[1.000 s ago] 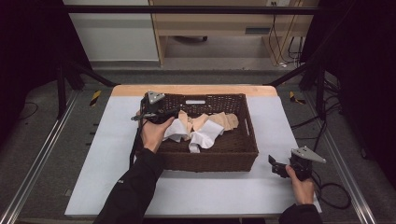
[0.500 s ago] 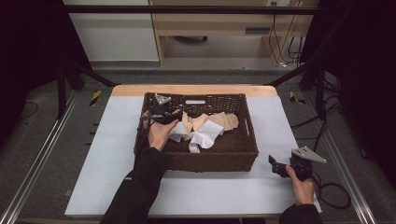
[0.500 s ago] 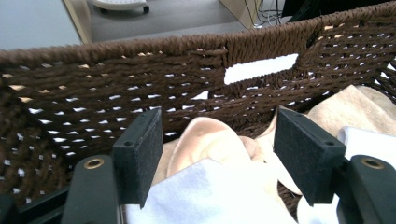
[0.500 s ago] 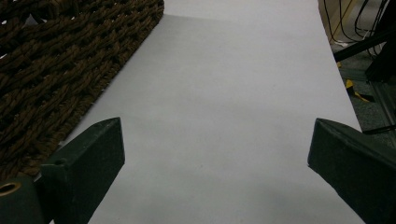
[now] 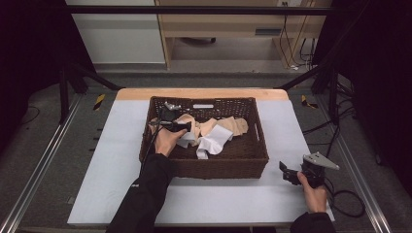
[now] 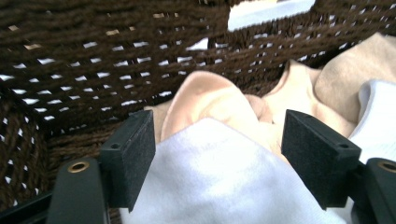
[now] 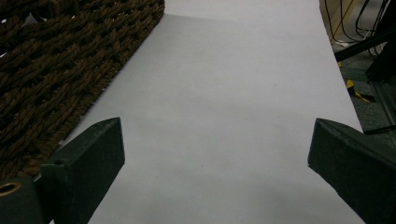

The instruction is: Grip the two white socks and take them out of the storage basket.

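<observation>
A dark brown wicker basket (image 5: 214,167) stands in the middle of the white table (image 5: 111,170). Beige cloths (image 5: 233,125) and a white cloth (image 5: 214,141) lie crumpled in it. My left gripper (image 5: 186,127) is low inside the basket's left end. Its jaws have just been opening and stand wide, left gripper (image 6: 217,135) straddling a white cloth (image 6: 219,177) without pinching it. A beige cloth (image 6: 210,98) lies just beyond, against the basket wall (image 6: 93,70). My right gripper (image 5: 286,172) rests right of the basket, open over bare table, right gripper (image 7: 217,135) holding nothing.
The basket's right wall (image 7: 56,60) is close on the left of the right gripper. The table's right edge (image 7: 345,93) drops to a floor with cables. A wooden shelf unit (image 5: 228,29) stands beyond the far edge, and metal rails run along both sides.
My left hand has sunk from the basket's left rim down among the cloths, shifting slightly right. The right hand has stayed where it was.
</observation>
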